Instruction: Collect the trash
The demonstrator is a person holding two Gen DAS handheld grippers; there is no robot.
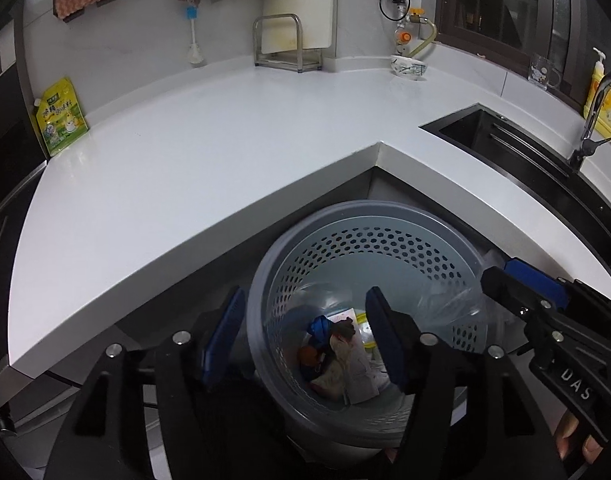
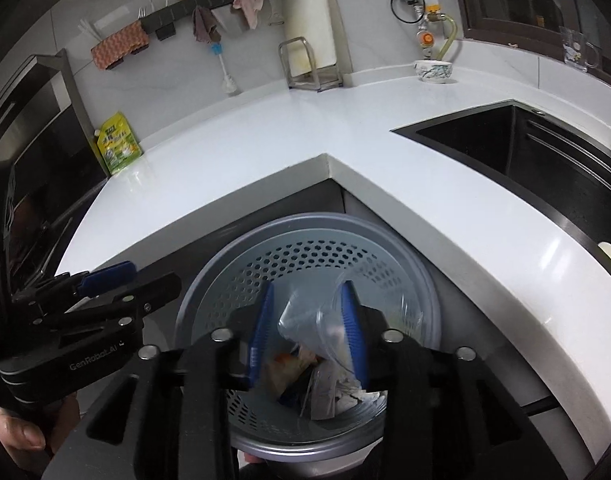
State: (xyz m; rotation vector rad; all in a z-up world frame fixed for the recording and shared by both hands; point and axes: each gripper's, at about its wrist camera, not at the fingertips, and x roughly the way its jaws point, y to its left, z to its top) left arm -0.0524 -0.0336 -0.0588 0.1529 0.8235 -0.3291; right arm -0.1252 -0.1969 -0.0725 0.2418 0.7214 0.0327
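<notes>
A grey perforated trash bin (image 1: pixel 369 236) (image 2: pixel 317 236) stands on the floor under the inner corner of the white counter. Wrappers, paper and a blue scrap (image 1: pixel 337 352) (image 2: pixel 321 380) lie at its bottom. My left gripper (image 1: pixel 303 340) (image 2: pixel 145 276) is open over the bin's left rim, one finger outside and one inside, with nothing between them. My right gripper (image 2: pixel 307 332) (image 1: pixel 505 280) hangs open above the bin's mouth. A crumpled clear plastic bag (image 2: pixel 305 320) (image 1: pixel 453 300) sits loosely between its blue pads (image 2: pixel 353 328), over the bin's opening.
The white L-shaped counter (image 1: pixel 225 152) wraps around behind the bin. A black sink (image 2: pixel 505 148) with a tap is at right. A yellow-green pouch (image 1: pixel 61 116), a metal rack (image 1: pixel 285 44), a patterned bowl (image 1: pixel 409 68), a glass mug (image 1: pixel 543 72) and a soap bottle (image 1: pixel 601 92) line the back.
</notes>
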